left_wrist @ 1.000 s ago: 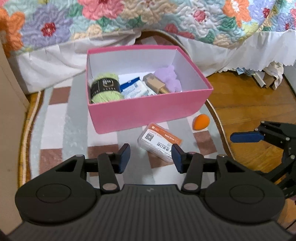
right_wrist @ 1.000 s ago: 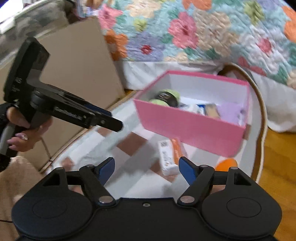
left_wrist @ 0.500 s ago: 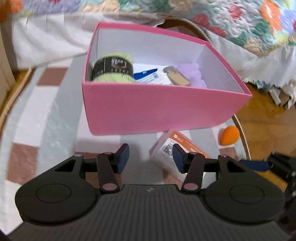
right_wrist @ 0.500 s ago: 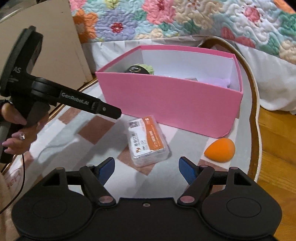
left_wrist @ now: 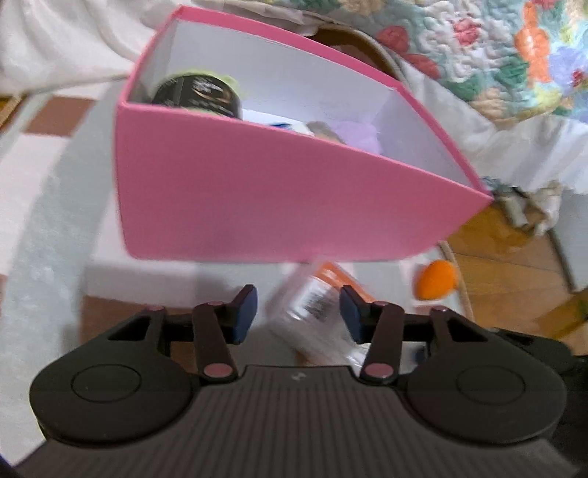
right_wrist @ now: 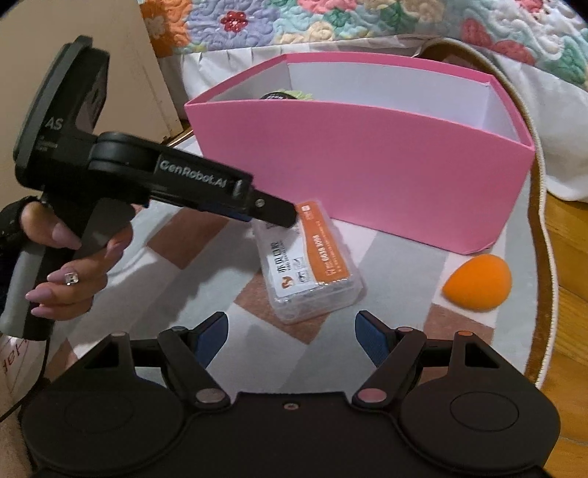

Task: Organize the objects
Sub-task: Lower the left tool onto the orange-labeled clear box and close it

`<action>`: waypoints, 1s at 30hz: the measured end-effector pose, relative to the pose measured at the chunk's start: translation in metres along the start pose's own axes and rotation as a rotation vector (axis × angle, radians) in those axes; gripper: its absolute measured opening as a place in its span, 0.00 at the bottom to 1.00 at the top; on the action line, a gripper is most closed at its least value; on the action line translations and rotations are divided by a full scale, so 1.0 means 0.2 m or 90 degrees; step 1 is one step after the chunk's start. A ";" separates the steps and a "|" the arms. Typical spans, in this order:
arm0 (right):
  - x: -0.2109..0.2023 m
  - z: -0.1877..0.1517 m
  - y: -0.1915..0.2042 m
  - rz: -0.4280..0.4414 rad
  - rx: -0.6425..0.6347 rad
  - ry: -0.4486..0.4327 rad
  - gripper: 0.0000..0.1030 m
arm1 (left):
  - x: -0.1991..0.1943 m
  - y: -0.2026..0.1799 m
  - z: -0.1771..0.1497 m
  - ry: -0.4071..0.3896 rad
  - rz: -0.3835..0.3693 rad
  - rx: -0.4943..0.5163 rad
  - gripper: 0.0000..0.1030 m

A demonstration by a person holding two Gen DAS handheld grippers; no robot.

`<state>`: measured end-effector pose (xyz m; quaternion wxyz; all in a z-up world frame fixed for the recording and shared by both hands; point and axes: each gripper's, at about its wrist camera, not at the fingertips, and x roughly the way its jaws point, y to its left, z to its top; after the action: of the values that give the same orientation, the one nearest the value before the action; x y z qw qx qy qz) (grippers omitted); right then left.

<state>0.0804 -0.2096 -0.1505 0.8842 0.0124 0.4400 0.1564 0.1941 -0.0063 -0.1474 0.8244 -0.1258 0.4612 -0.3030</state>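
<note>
A clear plastic case with an orange and white label (right_wrist: pixel 312 261) lies on the rug in front of the pink box (right_wrist: pixel 367 176). In the left wrist view the case (left_wrist: pixel 312 312) lies between my open left gripper's (left_wrist: pixel 297 312) fingers, blurred. From the right wrist view the left gripper (right_wrist: pixel 272 215) hangs over the case's far end. My right gripper (right_wrist: pixel 290 334) is open and empty, just short of the case. An orange sponge (right_wrist: pixel 477 283) lies to the right of the case. The box (left_wrist: pixel 257 206) holds a green yarn ball (left_wrist: pixel 198 92) and a purple item (left_wrist: pixel 356 136).
A checked rug (right_wrist: pixel 205 294) with a corded rim covers the wooden floor (right_wrist: pixel 566 275). A flowered quilt (right_wrist: pixel 367 18) hangs behind the box. A cardboard panel (right_wrist: pixel 92 55) stands at the left. Paper scraps (left_wrist: pixel 525 206) lie on the floor by the bed.
My left gripper has dropped and moved forward until its open fingers straddle the labelled case. My right gripper has moved lower and closer to the case and sponge.
</note>
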 end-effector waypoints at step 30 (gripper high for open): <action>0.01 -0.11 -0.06 0.002 0.051 0.031 0.90 | 0.00 -0.13 -0.27 0.062 -0.006 -0.148 0.40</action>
<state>0.0671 -0.2237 -0.1674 0.8719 0.0445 0.4671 0.1402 0.1397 -0.0235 -0.1643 0.7795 -0.2078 0.5322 -0.2567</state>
